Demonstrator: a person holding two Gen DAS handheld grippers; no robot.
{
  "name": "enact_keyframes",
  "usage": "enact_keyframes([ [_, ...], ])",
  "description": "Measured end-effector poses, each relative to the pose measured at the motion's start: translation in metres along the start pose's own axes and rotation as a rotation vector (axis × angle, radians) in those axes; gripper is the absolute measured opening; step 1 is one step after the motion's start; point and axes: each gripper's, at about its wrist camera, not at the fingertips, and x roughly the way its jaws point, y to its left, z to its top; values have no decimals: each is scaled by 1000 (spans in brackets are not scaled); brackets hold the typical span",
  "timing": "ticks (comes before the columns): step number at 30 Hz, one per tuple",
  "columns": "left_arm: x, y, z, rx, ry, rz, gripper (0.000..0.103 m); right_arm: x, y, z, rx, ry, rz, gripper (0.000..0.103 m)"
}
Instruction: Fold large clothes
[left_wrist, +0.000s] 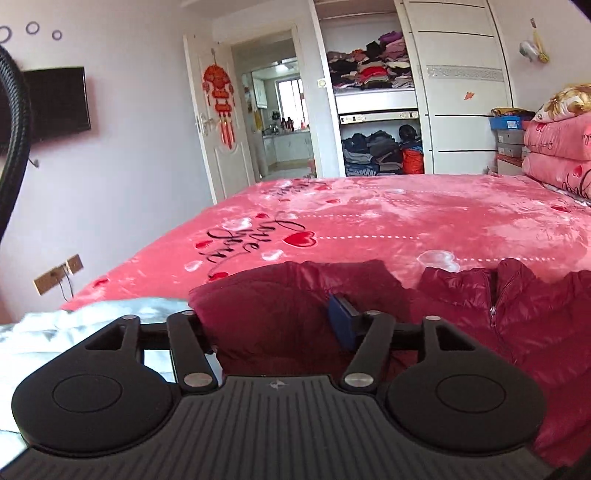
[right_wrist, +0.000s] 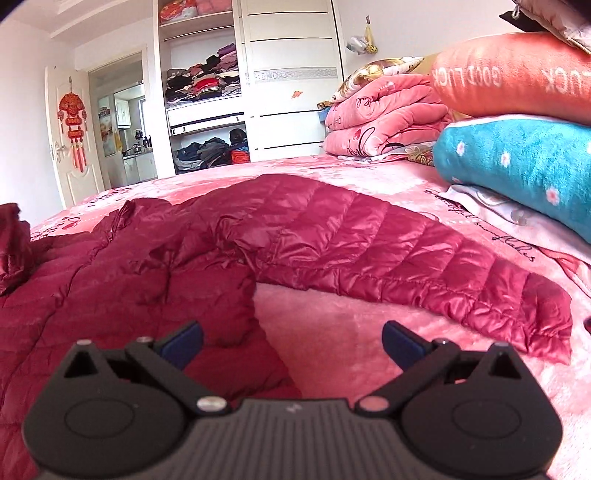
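Jacket (right_wrist: 332, 229), dark red and quilted, lies spread on the pink bed (left_wrist: 406, 218), one sleeve stretched toward the folded blankets (right_wrist: 517, 147). My left gripper (left_wrist: 280, 328) has its fingers apart, a bunched fold between them. My right gripper (right_wrist: 291, 343) stands with fingers apart at the jacket's edge, holding nothing.

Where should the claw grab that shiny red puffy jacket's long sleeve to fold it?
Probably at the cuff end of the sleeve of the jacket. It lies flat, stretched to the right on the bed, with bare cover beside it, so the right gripper could come from the near side.
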Motion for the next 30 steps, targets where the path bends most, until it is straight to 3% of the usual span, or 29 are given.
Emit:
enact_keyframes([
  [3,-9,23,2,30,-15,40,99,-3,-1,-2,-1,1,-6,102],
  [6,-18,45,3,82,-9,55,99,-4,-3,-3,8,9,-10,102],
  [9,-31,66,0,74,-4,58,100,-5,-6,-5,26,24,-11,102],
  [15,-86,87,-36,7,65,-32,101,-7,-16,-9,87,50,3,102],
  [21,-128,89,-91,-92,193,-171,101,-15,-37,-18,219,138,176,102],
  [24,-140,94,-124,-155,270,-203,101,-15,-51,-29,353,224,306,102],
  [30,-140,104,-163,-297,394,-247,100,-34,-55,-40,421,241,440,102],
])
